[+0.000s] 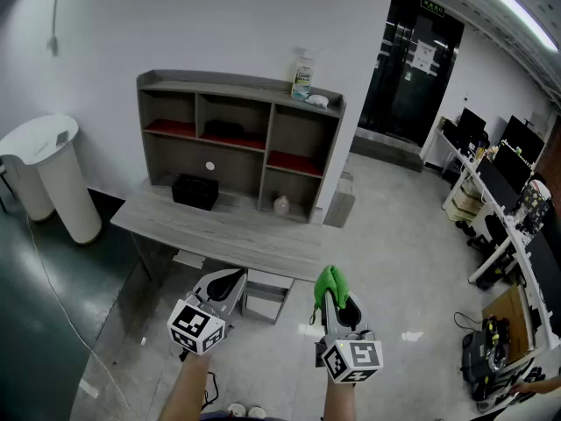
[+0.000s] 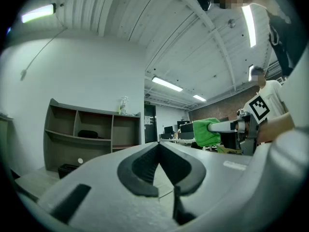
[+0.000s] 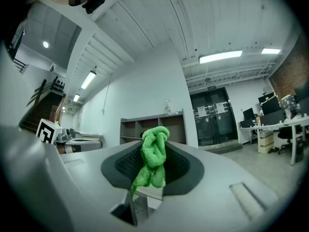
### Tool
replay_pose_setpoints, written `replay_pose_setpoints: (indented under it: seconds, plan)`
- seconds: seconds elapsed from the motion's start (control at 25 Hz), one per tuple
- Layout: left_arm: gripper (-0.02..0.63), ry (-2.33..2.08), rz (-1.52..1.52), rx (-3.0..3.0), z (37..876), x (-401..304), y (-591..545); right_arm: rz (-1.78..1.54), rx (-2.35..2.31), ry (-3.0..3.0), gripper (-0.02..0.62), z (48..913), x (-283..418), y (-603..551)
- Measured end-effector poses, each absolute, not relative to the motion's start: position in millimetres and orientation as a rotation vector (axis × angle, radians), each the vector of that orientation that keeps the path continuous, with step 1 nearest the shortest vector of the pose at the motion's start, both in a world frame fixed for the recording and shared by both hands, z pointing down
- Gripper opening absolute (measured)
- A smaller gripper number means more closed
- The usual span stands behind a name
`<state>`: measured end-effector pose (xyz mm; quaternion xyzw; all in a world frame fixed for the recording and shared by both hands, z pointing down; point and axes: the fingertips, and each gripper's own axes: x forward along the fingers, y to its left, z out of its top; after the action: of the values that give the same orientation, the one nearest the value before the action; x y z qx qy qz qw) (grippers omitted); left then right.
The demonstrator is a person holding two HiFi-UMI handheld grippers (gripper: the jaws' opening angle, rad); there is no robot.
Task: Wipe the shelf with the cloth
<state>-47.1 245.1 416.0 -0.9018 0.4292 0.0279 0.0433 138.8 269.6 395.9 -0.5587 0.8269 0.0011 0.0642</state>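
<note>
Right gripper (image 1: 333,301), head view: clamped on the green cloth (image 1: 330,281), which is bunched and sticks up past the tips. Left gripper (image 1: 226,286) sits beside it. Both are well apart from the shelf (image 1: 237,134), which stands on the table (image 1: 223,231).

Left gripper view: jaws together, nothing between them. The cloth shows off to the right.

Right gripper view: cloth pinched mid-fold between the pads, knot above, tail hanging below.

Likely light, soft and floppy, with little slip risk on those ribbed pads. You hold a thick bunch, which looks fine. Leave enough fabric proud of the tips so cloth, not gripper, meets the shelf boards.
</note>
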Motion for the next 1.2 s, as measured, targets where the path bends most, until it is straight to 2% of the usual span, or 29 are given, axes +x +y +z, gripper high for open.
replay_pose_setpoints:
  seconds: [1.2]
  plan:
    - [0.000,1.441,-0.004,-2.738,446,-33,245,-0.083,-1.650,2.533,0.120,422,173,245]
